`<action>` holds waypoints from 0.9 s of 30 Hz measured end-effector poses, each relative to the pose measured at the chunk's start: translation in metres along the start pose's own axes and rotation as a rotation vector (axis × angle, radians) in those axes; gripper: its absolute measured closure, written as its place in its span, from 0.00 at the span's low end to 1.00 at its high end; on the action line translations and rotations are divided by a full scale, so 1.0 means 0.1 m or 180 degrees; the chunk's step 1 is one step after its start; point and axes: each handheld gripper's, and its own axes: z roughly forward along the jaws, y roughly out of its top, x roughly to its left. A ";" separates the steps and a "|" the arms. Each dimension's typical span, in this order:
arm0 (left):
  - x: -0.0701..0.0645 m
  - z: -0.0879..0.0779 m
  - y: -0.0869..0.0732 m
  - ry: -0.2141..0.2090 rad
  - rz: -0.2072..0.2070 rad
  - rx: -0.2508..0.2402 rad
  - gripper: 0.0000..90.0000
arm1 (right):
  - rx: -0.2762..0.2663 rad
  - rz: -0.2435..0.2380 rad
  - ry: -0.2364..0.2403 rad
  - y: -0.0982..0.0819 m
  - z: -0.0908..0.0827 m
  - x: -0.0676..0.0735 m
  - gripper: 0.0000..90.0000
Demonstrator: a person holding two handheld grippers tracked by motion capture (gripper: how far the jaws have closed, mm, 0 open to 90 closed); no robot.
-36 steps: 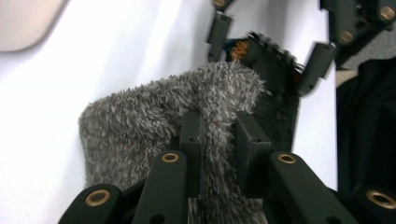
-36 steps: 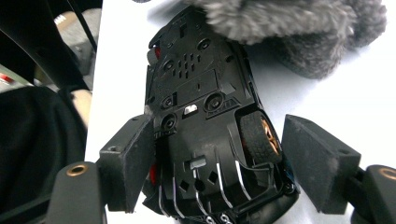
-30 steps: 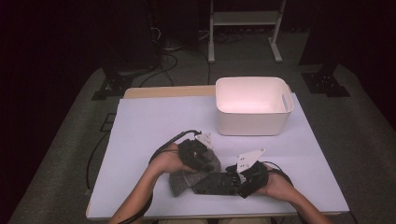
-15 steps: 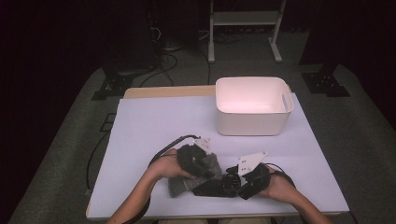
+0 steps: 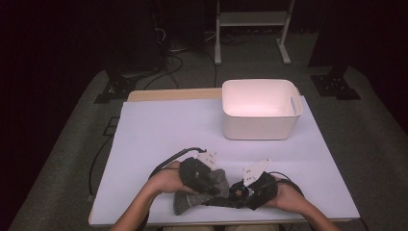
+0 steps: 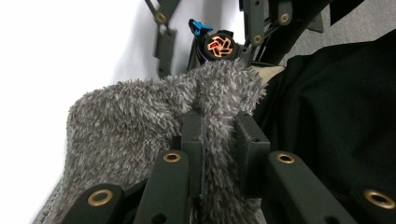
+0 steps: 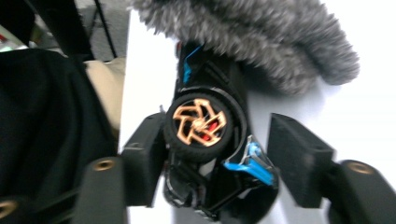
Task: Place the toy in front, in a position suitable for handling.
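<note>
A grey fuzzy cloth point(image 5: 191, 201) lies at the table's near edge, and my left gripper point(image 5: 217, 185) is shut on a fold of it. In the left gripper view the jaws point(image 6: 219, 126) pinch the fuzzy cloth point(image 6: 135, 116) tightly. A small black toy car point(image 5: 237, 192) with an orange wheel and blue parts sits just right of the cloth. My right gripper point(image 7: 224, 144) has just been closing around the toy car point(image 7: 201, 123). One pad point(image 7: 149, 154) touches the wheel and the other pad point(image 7: 299, 158) stands off it. The cloth point(image 7: 261, 37) covers the car's far end.
A white bin point(image 5: 260, 108) stands at the back right of the white table sheet point(image 5: 168, 130). The person's black clothing point(image 6: 336, 102) hangs just past the table's near edge. A cable point(image 5: 168, 159) trails behind the left hand.
My left gripper, with the cloth in it, has drifted a little toward the near edge. The right hand has hardly moved.
</note>
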 end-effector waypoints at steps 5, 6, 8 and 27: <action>-0.02 -0.01 0.00 0.0073 0.0035 -0.0038 0.85 | -0.0061 -0.0011 0.0031 -0.04 0.01 0.04 0.61; -0.02 -0.01 0.00 0.0073 0.0035 -0.0038 0.85 | -0.0061 -0.0011 0.0031 -0.04 0.01 0.04 0.61; -0.01 -0.03 0.00 0.0089 0.0049 -0.0056 0.86 | -0.0126 -0.0025 -0.0032 -0.04 0.00 0.02 0.62; 0.14 -0.02 0.14 0.0493 0.0050 0.0175 0.85 | -0.0229 -0.0027 -0.0382 -0.01 0.04 -0.26 0.62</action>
